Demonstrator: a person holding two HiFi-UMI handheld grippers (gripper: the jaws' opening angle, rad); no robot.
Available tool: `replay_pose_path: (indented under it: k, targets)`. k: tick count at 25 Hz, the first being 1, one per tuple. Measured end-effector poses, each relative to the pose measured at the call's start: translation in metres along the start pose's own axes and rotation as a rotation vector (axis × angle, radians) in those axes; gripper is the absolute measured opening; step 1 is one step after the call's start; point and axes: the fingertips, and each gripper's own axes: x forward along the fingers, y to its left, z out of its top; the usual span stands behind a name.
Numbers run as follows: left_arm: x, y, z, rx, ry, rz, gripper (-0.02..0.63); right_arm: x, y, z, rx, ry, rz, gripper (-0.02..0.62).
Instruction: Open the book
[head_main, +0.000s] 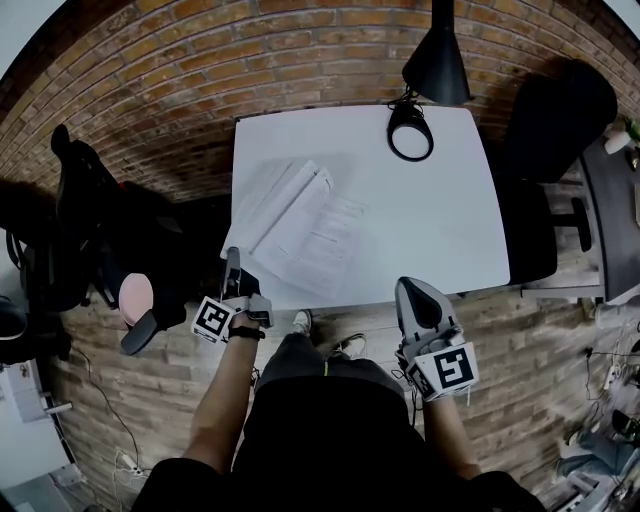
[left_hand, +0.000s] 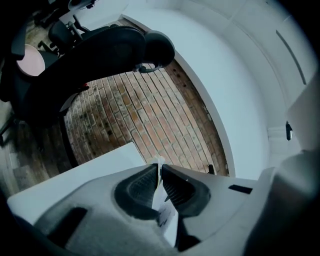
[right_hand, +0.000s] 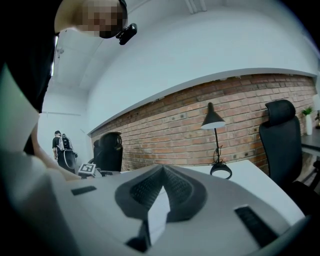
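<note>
The book (head_main: 300, 225) lies open on the left part of the white table (head_main: 420, 220), pages up. My left gripper (head_main: 232, 256) sits at the book's near left corner, by the table's edge. In the left gripper view that gripper (left_hand: 160, 167) is shut on a thin white printed sheet (left_hand: 165, 212), apparently a page or cover corner of the book. My right gripper (head_main: 408, 287) hovers just off the table's front edge, away from the book. Seen in its own view, the right gripper (right_hand: 162, 169) has its pads together with nothing held.
A black desk lamp (head_main: 410, 130) stands at the table's back edge. One black office chair (head_main: 555, 120) is to the right of the table, another (head_main: 80, 220) to the left. The floor is brick; a person (right_hand: 62, 145) stands far off.
</note>
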Motion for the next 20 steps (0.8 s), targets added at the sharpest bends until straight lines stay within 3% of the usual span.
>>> replay_pose_path:
  k: [3,7,15,20]
  targets:
    - [-0.003,0.021,0.004,0.001,0.019,0.066,0.035,0.011,0.008,0.004,-0.001,-0.002,0.003,0.014]
    - [-0.001,0.035,0.009,0.031,0.066,0.078,0.035,0.025,0.02,0.003,-0.004,0.016,-0.005,0.014]
    - [-0.005,0.081,0.022,0.169,0.193,0.178,0.035,0.045,0.042,0.007,-0.001,0.011,-0.027,0.014]
    - [-0.009,0.109,0.02,0.304,0.301,0.24,0.035,0.046,0.047,0.003,-0.006,0.026,-0.051,0.014]
